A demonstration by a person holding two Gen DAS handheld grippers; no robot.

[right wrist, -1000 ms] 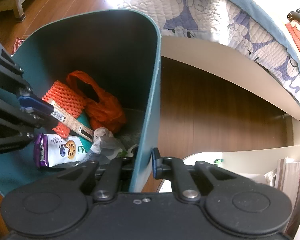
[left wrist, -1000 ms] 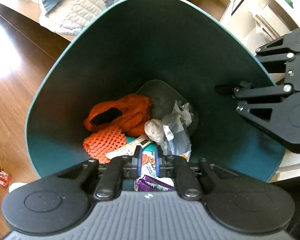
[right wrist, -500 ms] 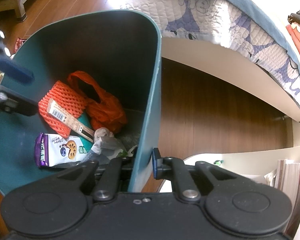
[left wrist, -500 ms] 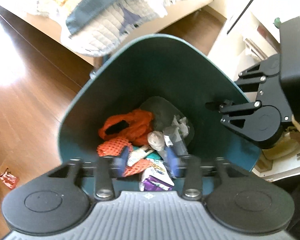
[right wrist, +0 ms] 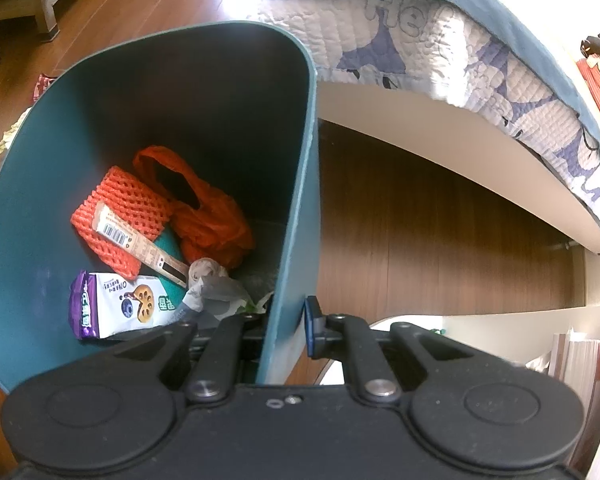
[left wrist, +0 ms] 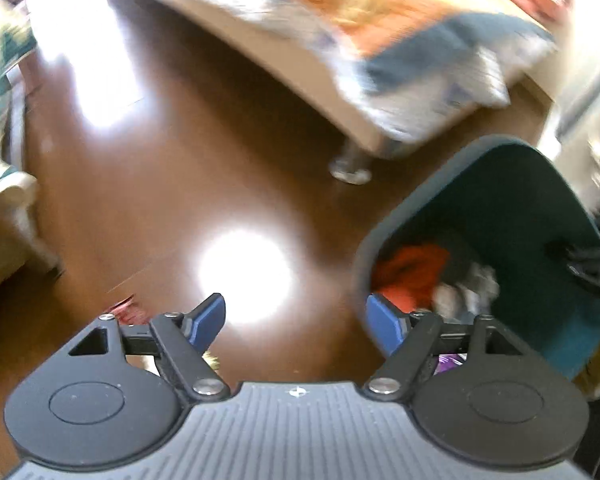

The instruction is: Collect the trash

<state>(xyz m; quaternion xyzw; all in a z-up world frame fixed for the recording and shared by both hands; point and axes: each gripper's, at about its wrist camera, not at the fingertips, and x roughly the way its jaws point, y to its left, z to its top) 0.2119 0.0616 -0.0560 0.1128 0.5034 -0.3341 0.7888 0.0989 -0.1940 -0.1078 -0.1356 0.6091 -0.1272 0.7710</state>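
Closest to me, the right gripper [right wrist: 286, 326] points steeply down with its jaws clamped together on the near side wall of the tall teal plastic bin [right wrist: 36, 184], one finger inside and the blue-padded one outside, holding the bin tipped and steady. Inside it the collected rubbish lies in a heap: a purple and white snack pouch [right wrist: 116, 306] nearest, a long barcoded wrapper [right wrist: 140, 240] across an orange foam fruit net [right wrist: 118, 220], a crumpled orange plastic bag [right wrist: 208, 220] further in, and some clear crinkled film [right wrist: 216, 284] by the wall. Over to the left the left gripper [left wrist: 296, 320] hangs above the dark brown wooden floor [left wrist: 180, 184], angled downward, its blue pads [left wrist: 208, 318] wide apart and the jaws opening, with nothing between them; the bin sits off to its right. I would judge the step in hand to be the swing out for another piece, the bin being fed one item at a time. Just at the gripper's left finger a small red wrapper [left wrist: 126, 308] lies on the floor, blurred, and further left from the bin some pale crumpled scraps [right wrist: 10, 136] lie there too. The next move likely calls for lowering the open jaws astride one of these and closing low against the boards. Beyond stands the bed with its quilted white and blue cover [right wrist: 440, 52].
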